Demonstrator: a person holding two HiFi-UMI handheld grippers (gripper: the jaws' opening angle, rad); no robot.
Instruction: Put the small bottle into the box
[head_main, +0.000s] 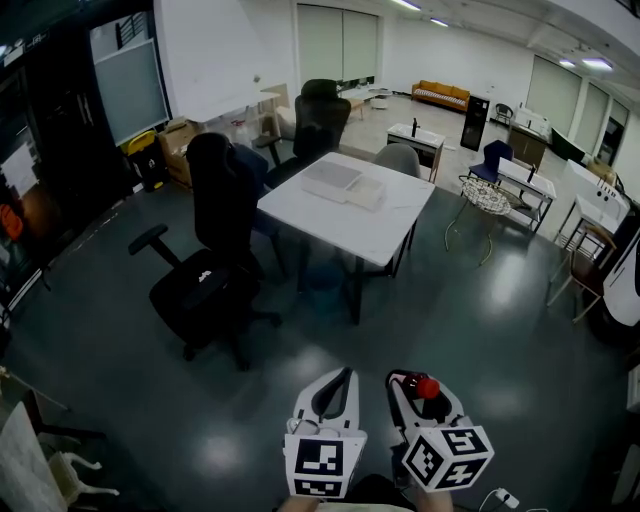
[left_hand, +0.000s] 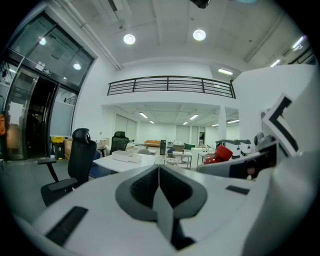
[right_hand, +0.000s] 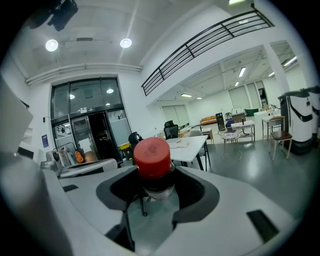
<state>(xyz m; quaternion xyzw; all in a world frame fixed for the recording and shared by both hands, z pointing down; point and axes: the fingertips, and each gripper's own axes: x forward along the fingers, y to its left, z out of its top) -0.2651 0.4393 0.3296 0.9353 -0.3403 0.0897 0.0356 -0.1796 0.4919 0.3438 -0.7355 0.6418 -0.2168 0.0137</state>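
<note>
Small bottle (right_hand: 151, 159) in right gripper (head_main: 415, 390), far from white table (head_main: 385, 225).

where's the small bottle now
The small red-capped clear bottle is clamped in the right hand-held gripper, low in the head view, far from the white table.

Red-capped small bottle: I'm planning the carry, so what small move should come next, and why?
Probably step forward toward the white square table: the right tongs are shut on the small red-capped bottle, while the pale shallow box sits there, far ahead.
</note>
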